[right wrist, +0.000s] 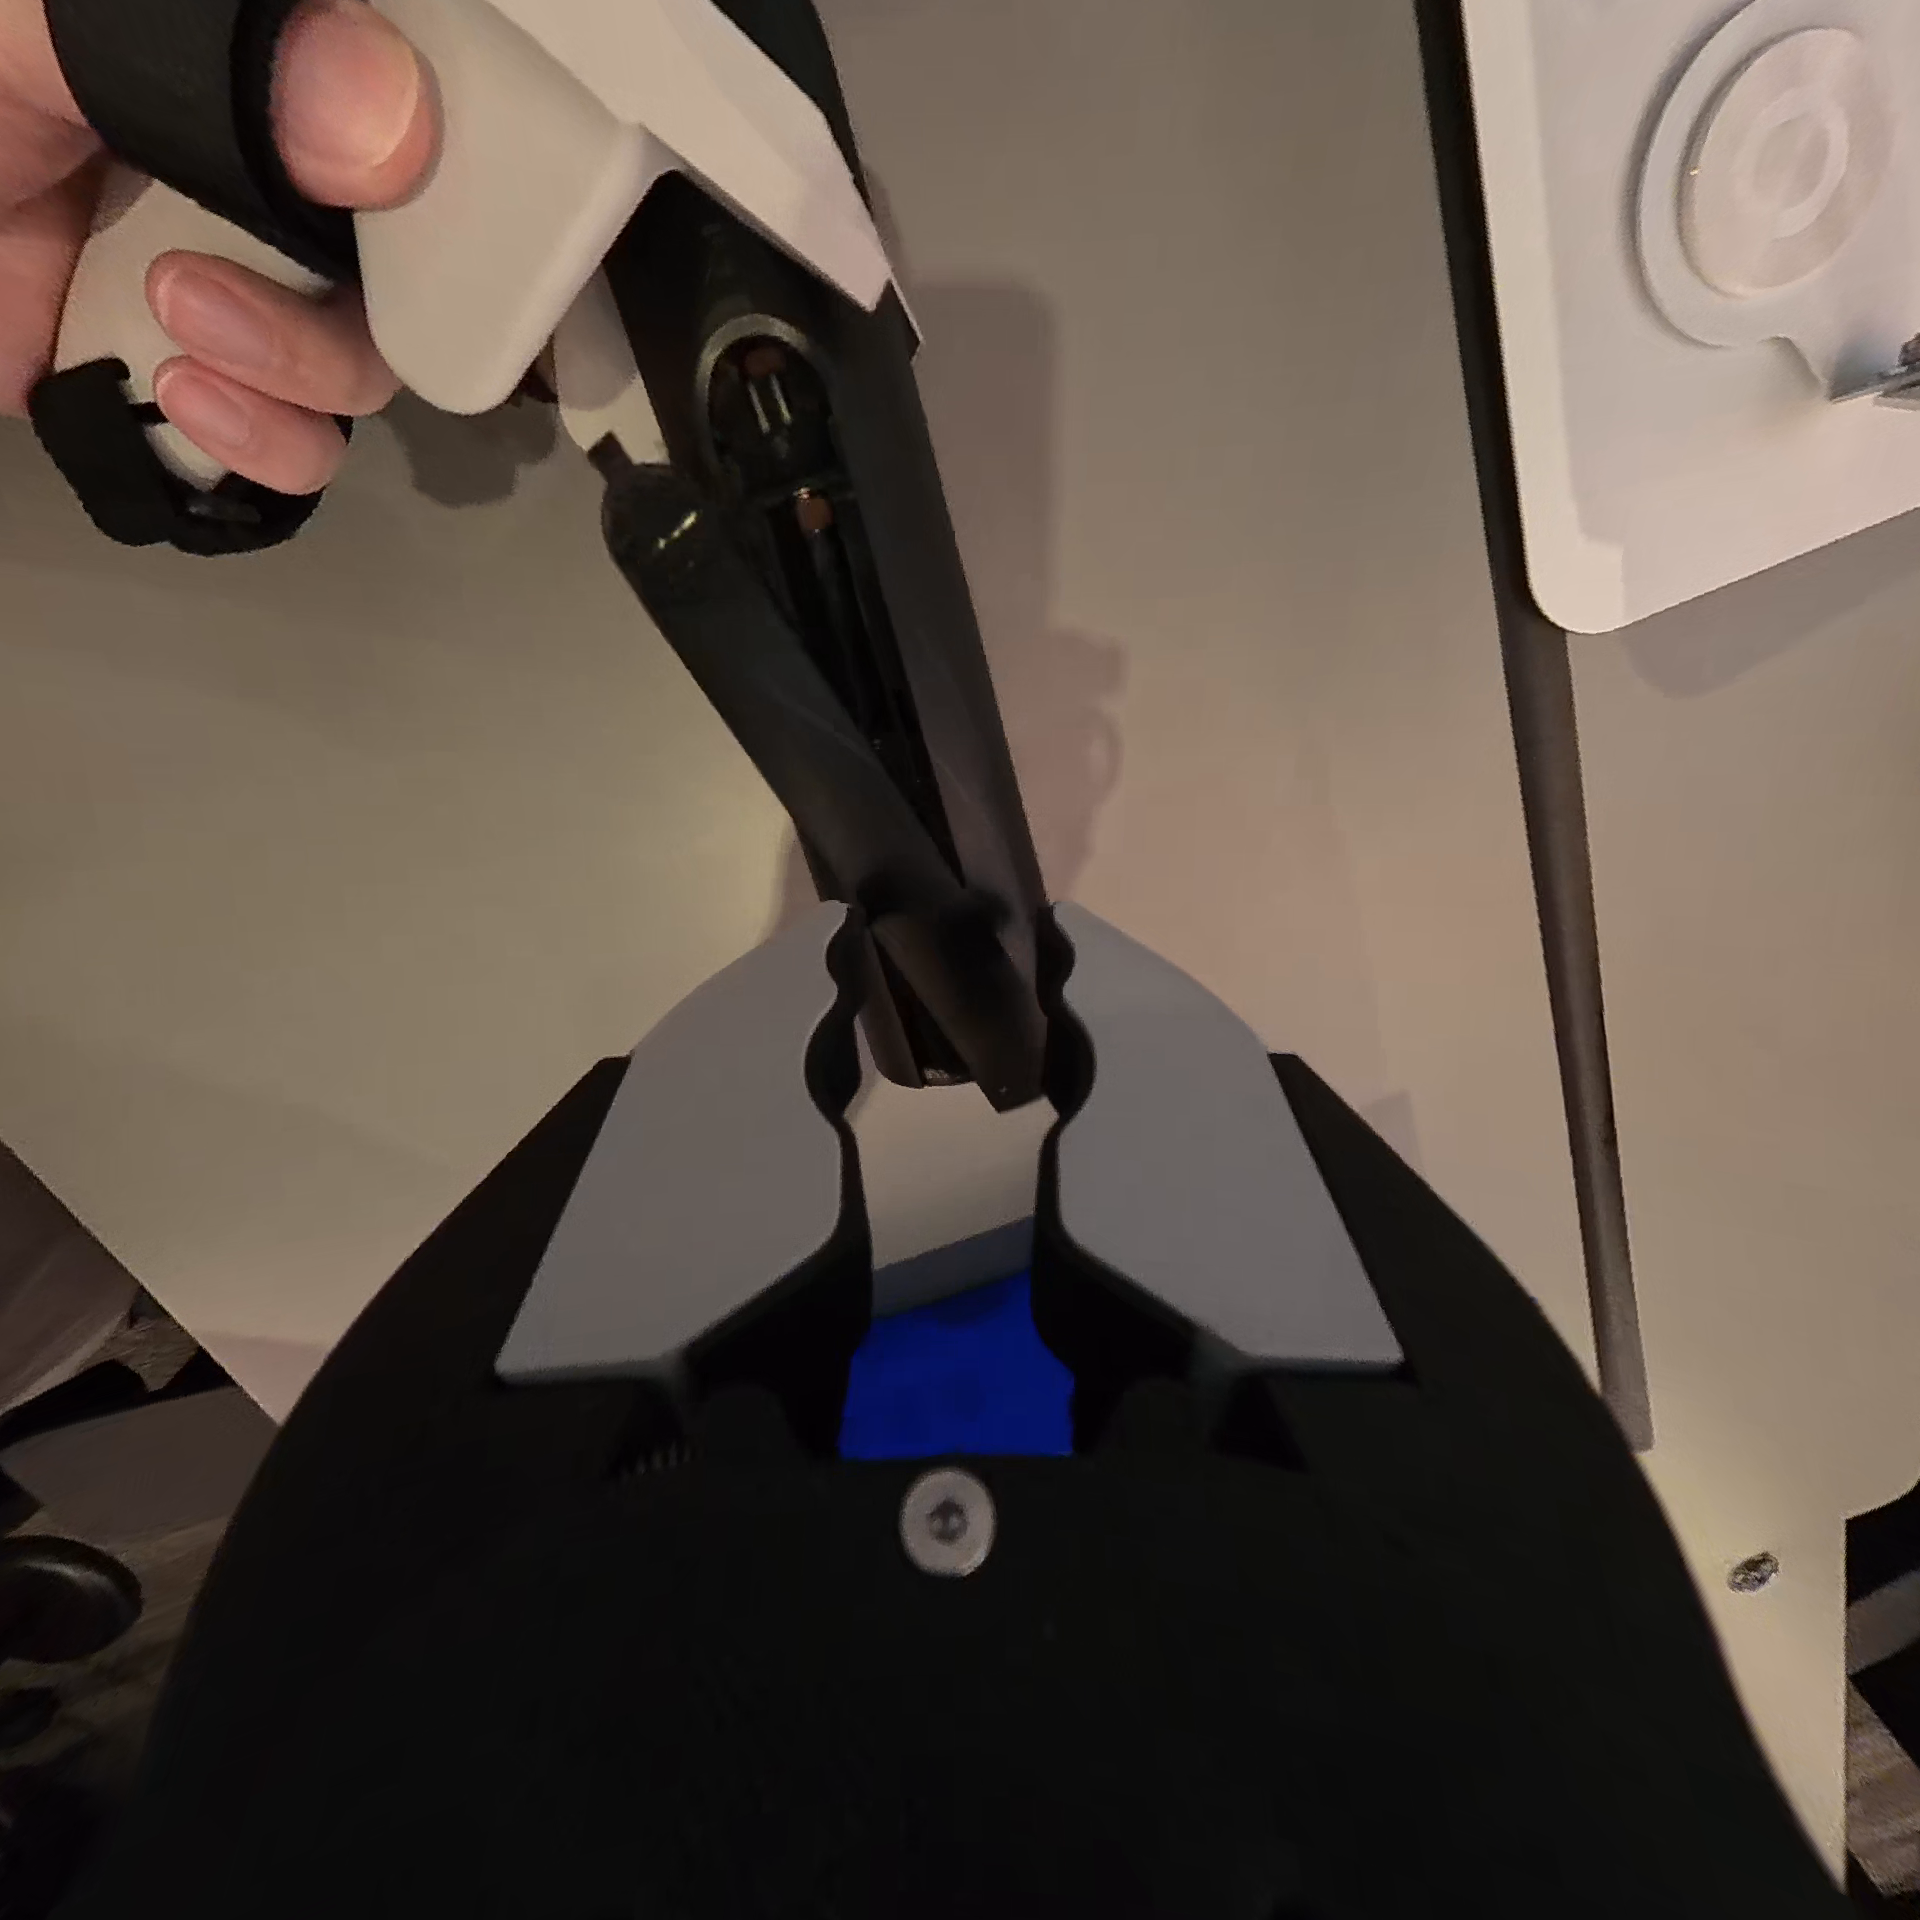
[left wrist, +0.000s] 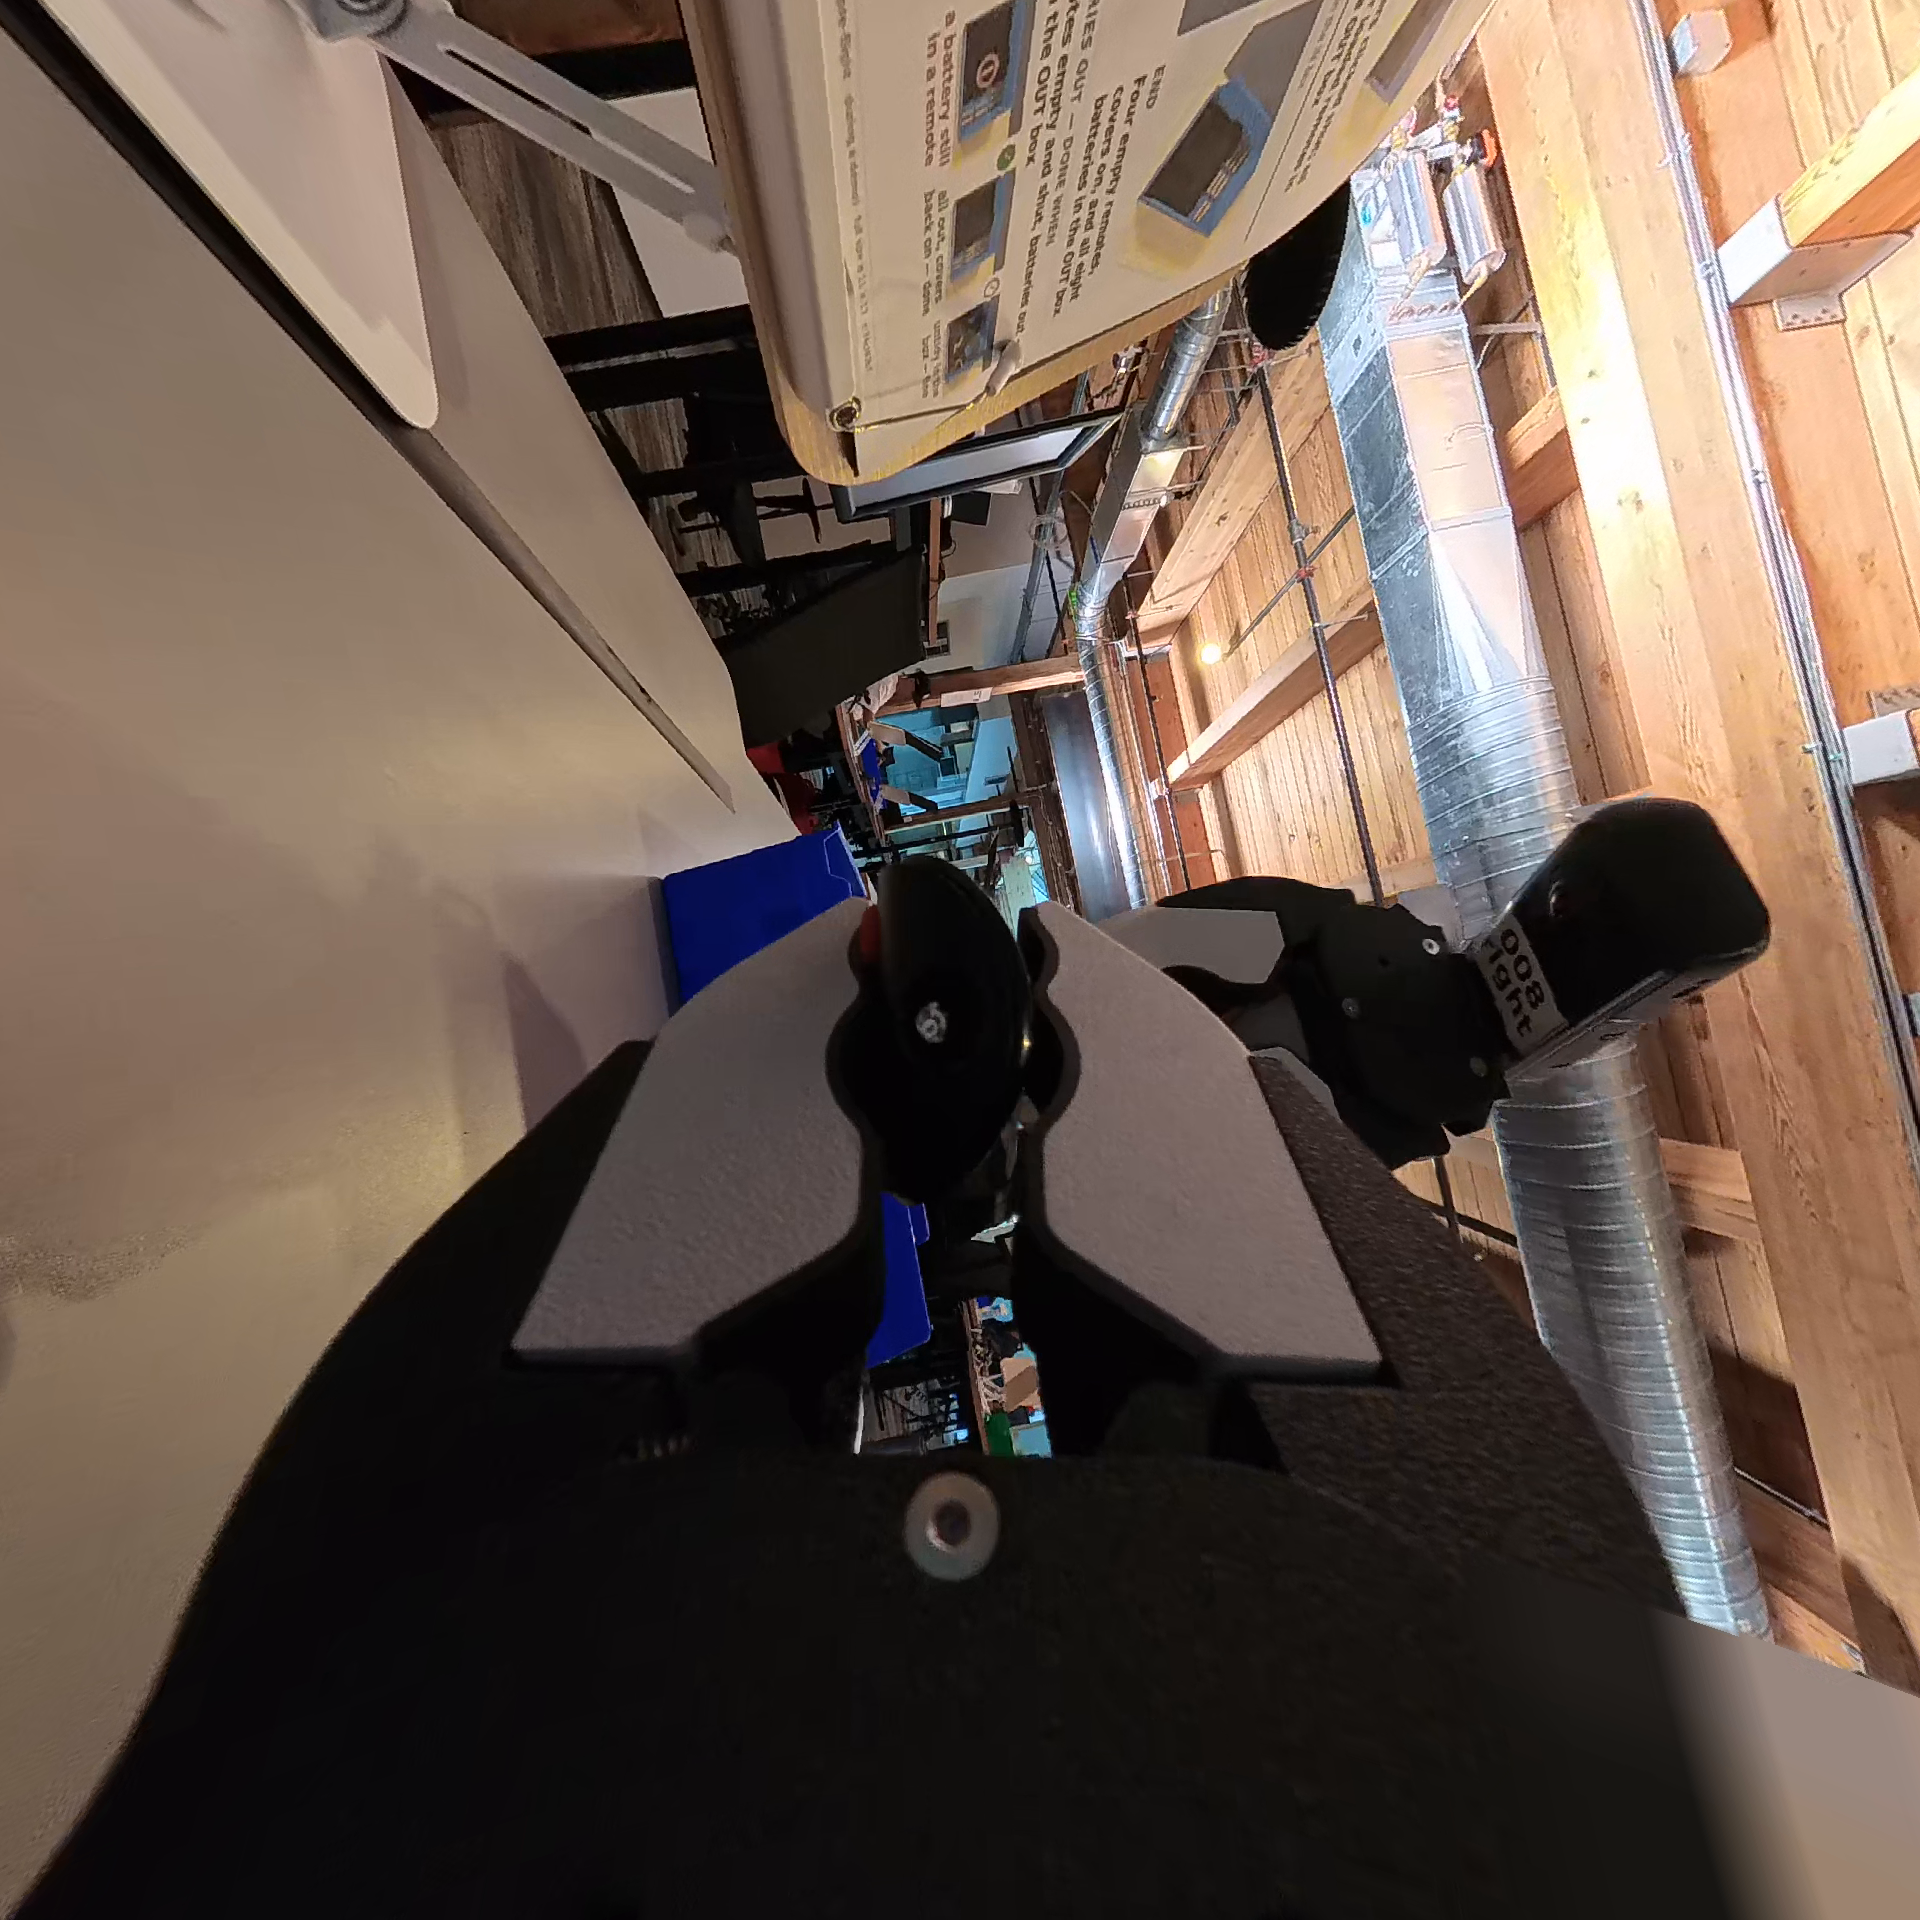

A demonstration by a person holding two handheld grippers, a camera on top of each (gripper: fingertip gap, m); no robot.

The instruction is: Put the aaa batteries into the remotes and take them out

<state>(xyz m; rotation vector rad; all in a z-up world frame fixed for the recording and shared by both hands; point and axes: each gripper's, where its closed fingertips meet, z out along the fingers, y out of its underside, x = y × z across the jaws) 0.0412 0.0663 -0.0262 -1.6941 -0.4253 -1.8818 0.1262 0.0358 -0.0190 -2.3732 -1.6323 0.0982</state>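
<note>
The remote is a long, slim black bar held in the air between the two grippers, above the pale table. In the right wrist view its long axis runs from the near end, clamped in the right gripper, up and slightly left to the far end, which the left gripper pinches. Its back faces the camera with the battery bay uncovered: a narrow dark slot with small metal contacts at the far end; I cannot tell whether a battery lies in it. The left wrist view looks along the remote end-on, so it shows as a glossy black oval with a red spot, wedged between matte grey fingers with scalloped black inner edges. Both grippers are closed on the remote. A blue bin stands on the table just behind.
</note>
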